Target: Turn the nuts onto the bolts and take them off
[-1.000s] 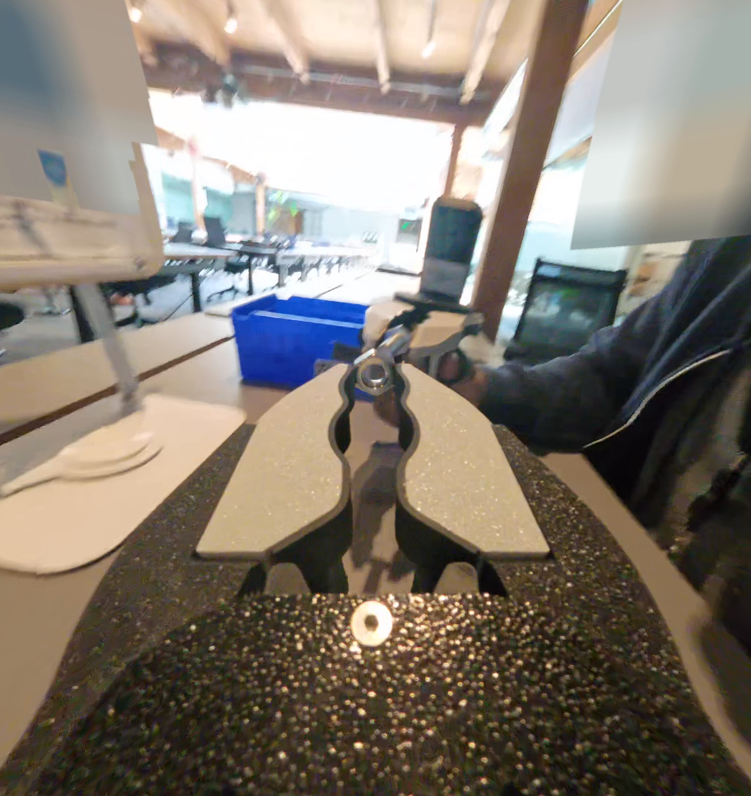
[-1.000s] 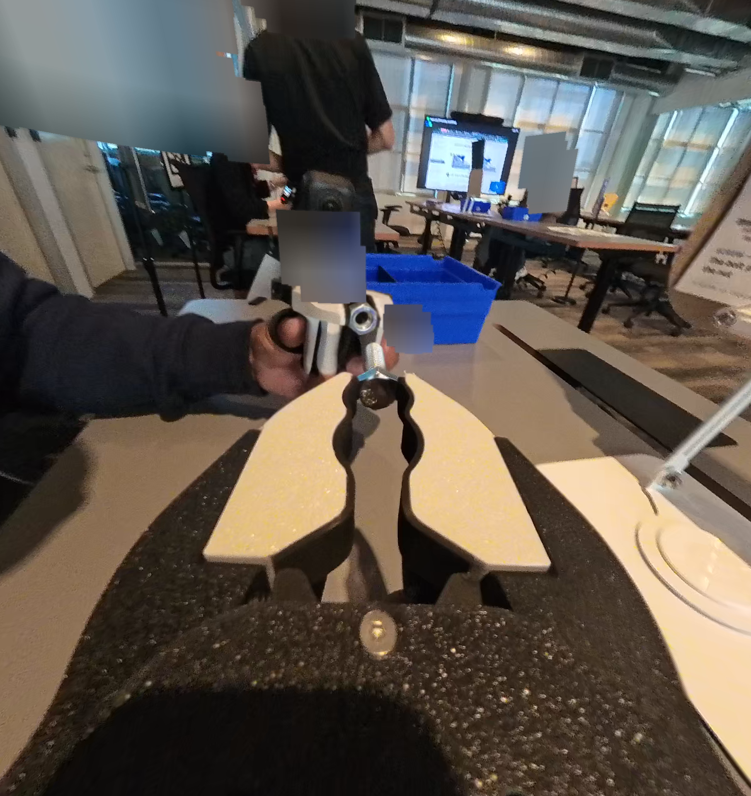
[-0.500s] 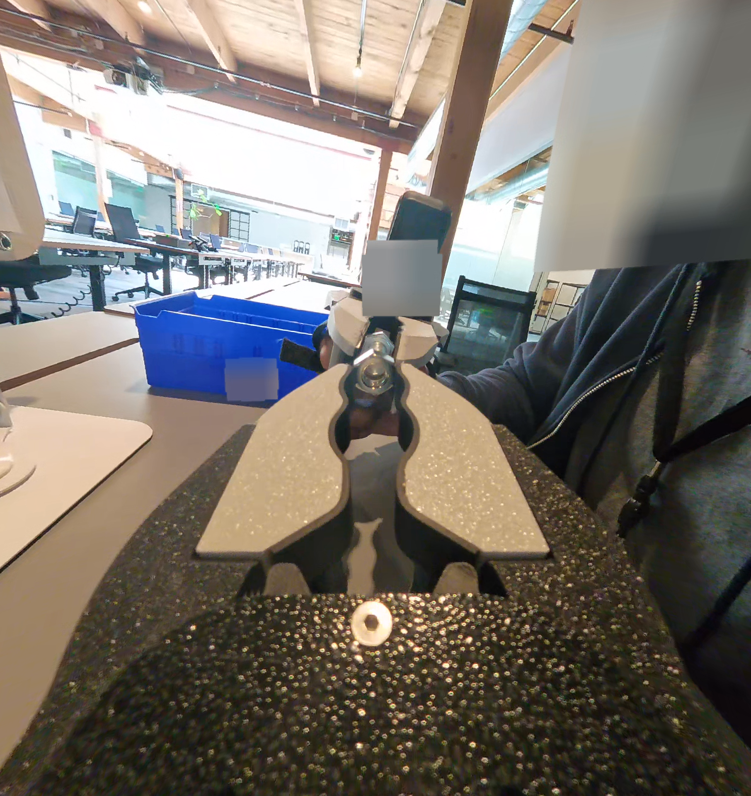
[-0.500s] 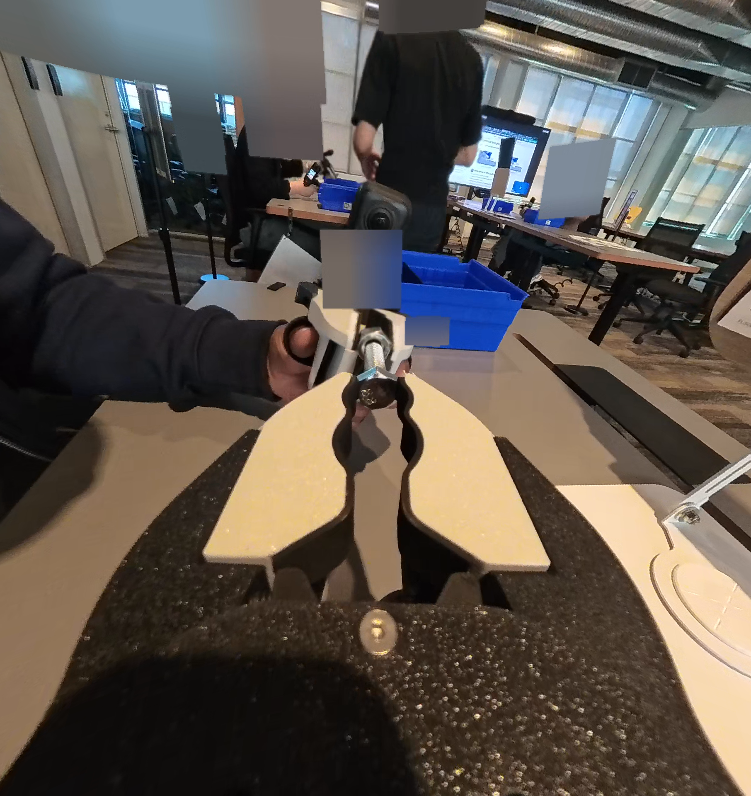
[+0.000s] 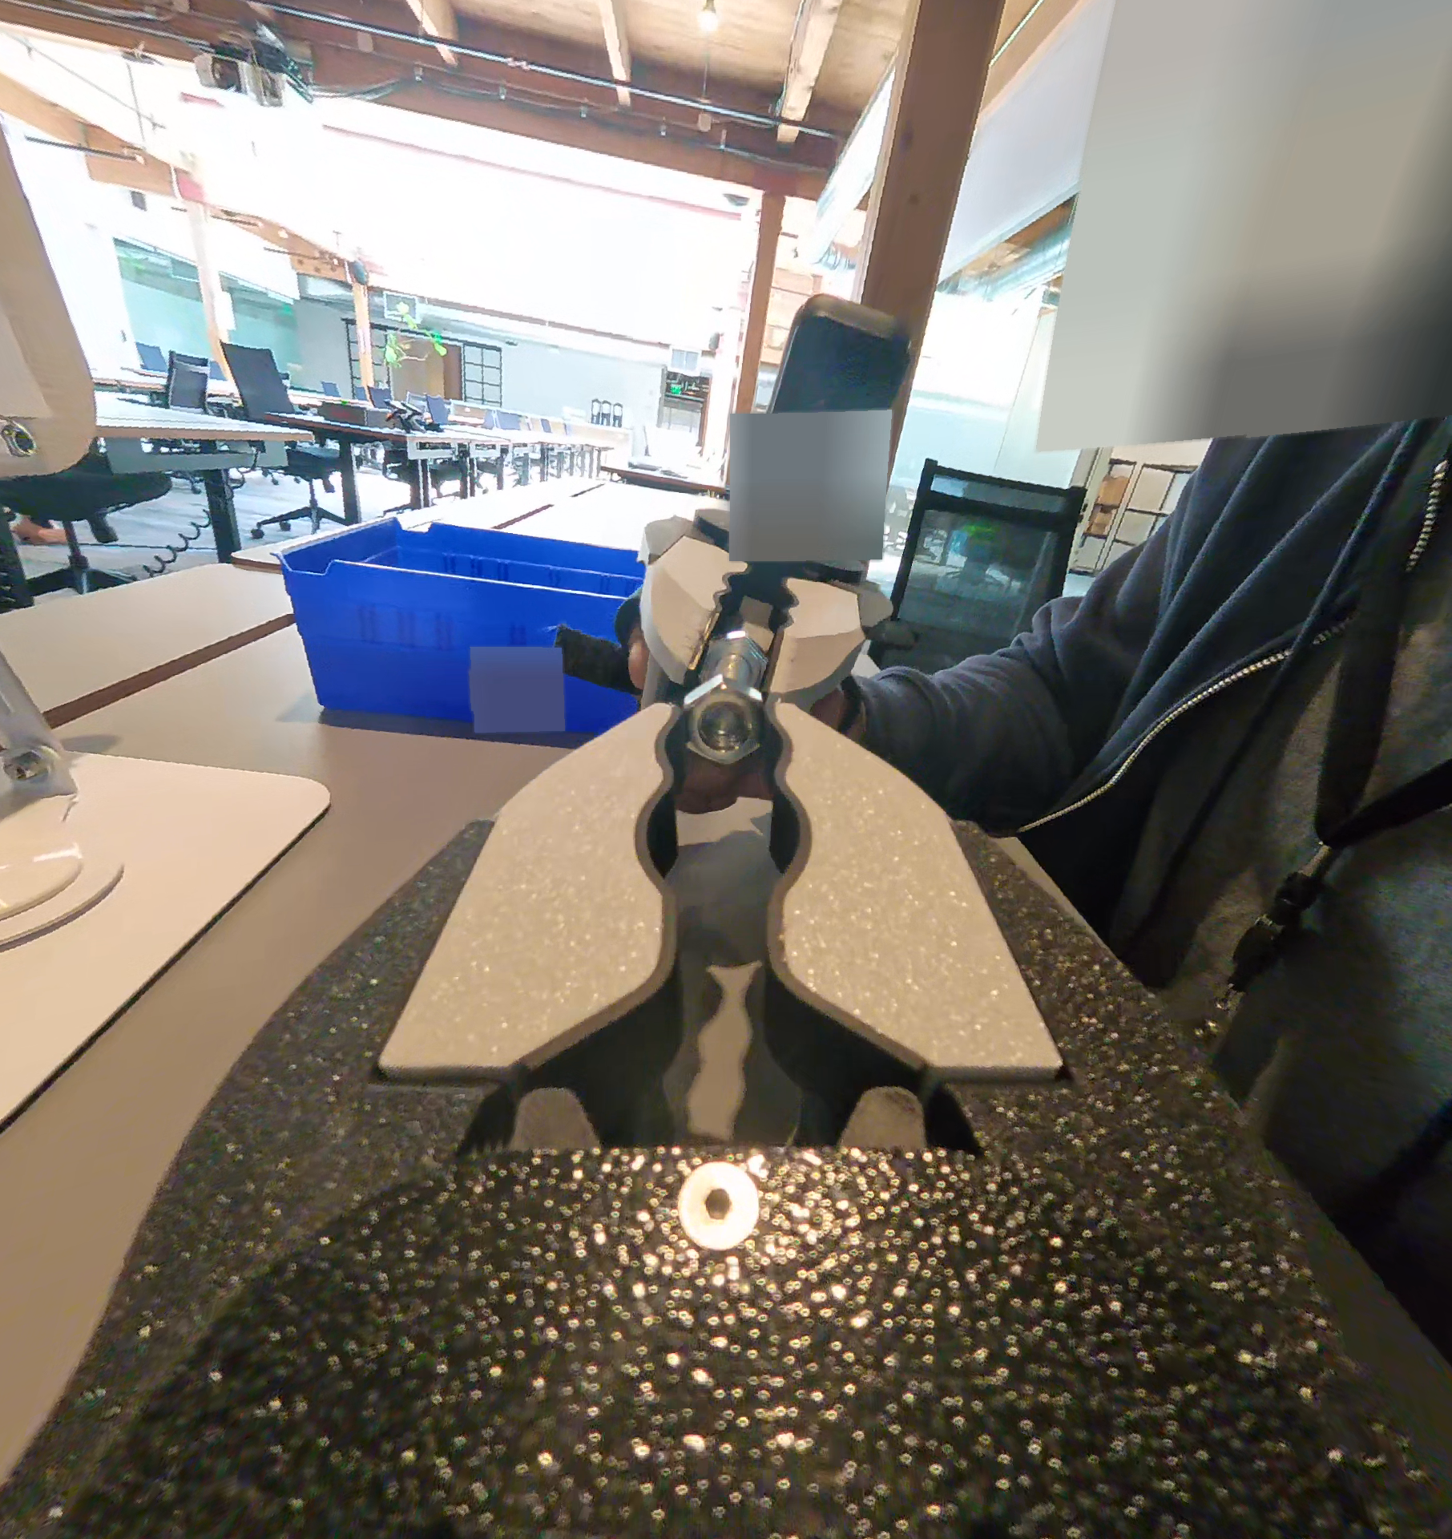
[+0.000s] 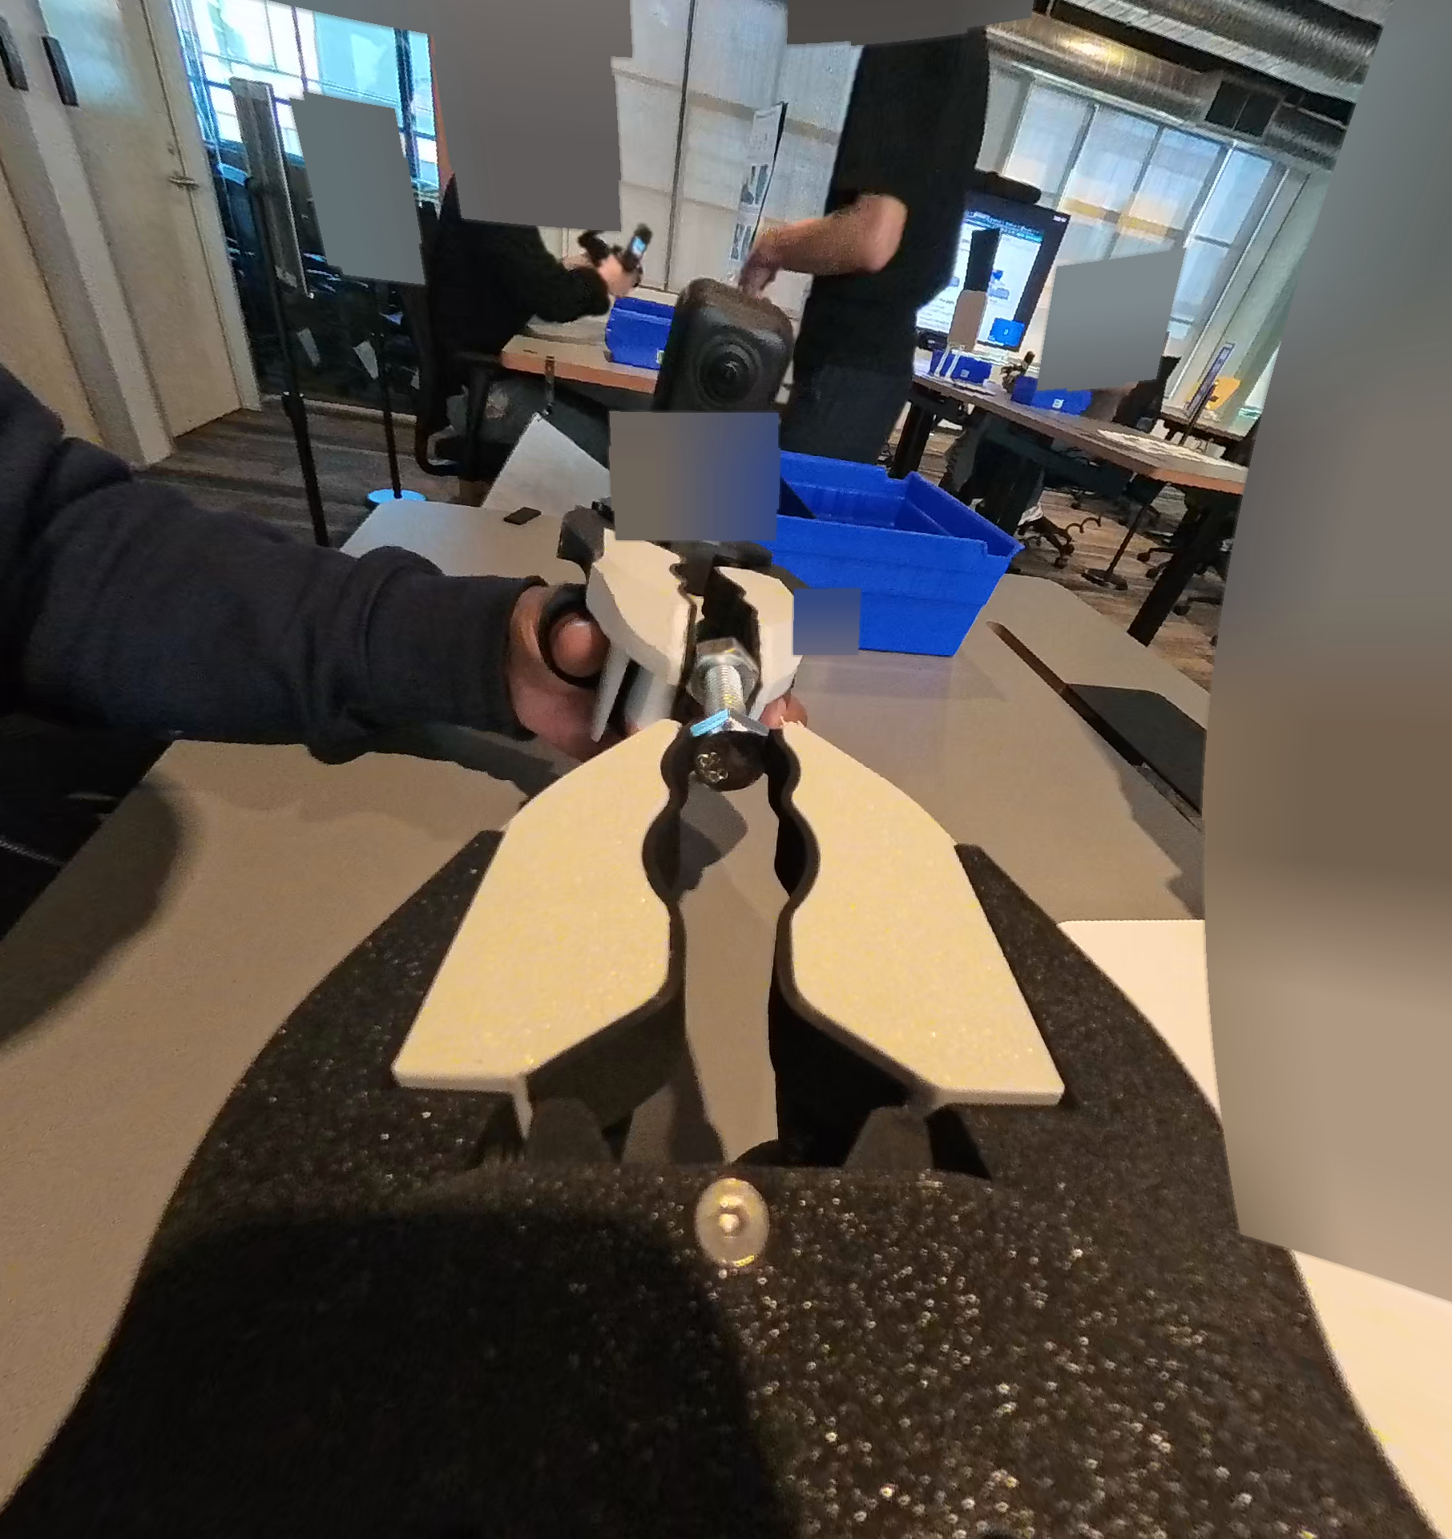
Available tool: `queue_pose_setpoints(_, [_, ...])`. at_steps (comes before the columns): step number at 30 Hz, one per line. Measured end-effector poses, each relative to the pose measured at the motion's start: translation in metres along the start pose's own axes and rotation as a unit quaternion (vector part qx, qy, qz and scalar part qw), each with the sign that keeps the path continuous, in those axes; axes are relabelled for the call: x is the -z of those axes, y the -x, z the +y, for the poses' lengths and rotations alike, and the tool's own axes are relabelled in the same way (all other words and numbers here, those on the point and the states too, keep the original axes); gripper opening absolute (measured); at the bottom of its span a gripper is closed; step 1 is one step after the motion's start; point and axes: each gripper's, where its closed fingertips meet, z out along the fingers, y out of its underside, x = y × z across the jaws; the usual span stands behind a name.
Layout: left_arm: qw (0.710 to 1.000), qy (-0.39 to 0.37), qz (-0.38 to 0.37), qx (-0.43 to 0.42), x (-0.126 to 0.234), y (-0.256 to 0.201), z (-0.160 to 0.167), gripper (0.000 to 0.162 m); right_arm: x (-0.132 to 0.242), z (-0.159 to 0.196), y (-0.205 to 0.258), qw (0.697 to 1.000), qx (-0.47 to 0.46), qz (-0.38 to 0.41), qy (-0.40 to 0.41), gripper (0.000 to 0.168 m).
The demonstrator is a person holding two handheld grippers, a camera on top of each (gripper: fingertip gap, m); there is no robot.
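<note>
Fingers [image 5: 556,899] of the left gripper [image 5: 720,737] are closing almost fully at their tips, in the middle of the left wrist frame, and they are pinching the nut [image 5: 720,727] by its flat sides. In the right wrist frame the right gripper [image 6: 724,758] is standing nearly as narrow, and it is clamping the dark hexagonal head of the bolt [image 6: 723,754] between its tips, also in the frame's middle. Both parts are hanging in the air above the grey table [image 5: 423,774], not resting on it.

Just behind the head, the threaded shaft is running away from the right camera into the nut [image 6: 724,658], which the other gripper is holding in its pale jaws. So the nut is sitting on the thread already; how far it is screwed on I cannot tell.

Both pieces are looking like plain steel, so I am judging them small, stiff, rather heavy for their size, and smooth. Such metal is slipping easily in hard fingers, therefore the flats of the hexagon are the good place to grip, not the corners and not the thread.

Farther back, a blue bin [image 5: 456,616] is standing on the table, left of centre in the left view
</note>
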Motion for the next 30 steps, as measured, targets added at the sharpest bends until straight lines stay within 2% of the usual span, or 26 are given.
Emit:
queue_pose_setpoints(6, [1.000, 0.017, -0.010, -0.025, 0.003, 0.001, 0.003, 0.017, -0.003, 0.004, 0.000, 1.000, -0.017, -0.004, 0.003, 0.017])
queue_pose_setpoints(12, [0.992, 0.046, -0.035, -0.112, 0.006, 0.001, 0.005, 0.017, -0.006, 0.005, 0.002, 0.995, -0.090, -0.032, -0.014, 0.017])
queue_pose_setpoints(20, [0.969, 0.049, -0.049, -0.237, 0.008, -0.004, 0.004, 0.017, -0.008, 0.004, 0.006, 0.976, -0.193, -0.089, -0.046, 0.017])
queue_pose_setpoints(26, [0.944, 0.056, -0.060, -0.320, 0.010, -0.007, 0.005, 0.017, -0.009, 0.004, 0.008, 0.965, -0.232, -0.111, -0.050, 0.017])
queue_pose_setpoints(30, [0.935, 0.062, -0.063, -0.344, 0.011, -0.008, 0.005, 0.017, -0.010, 0.004, 0.008, 0.962, -0.241, -0.117, -0.052, 0.017])
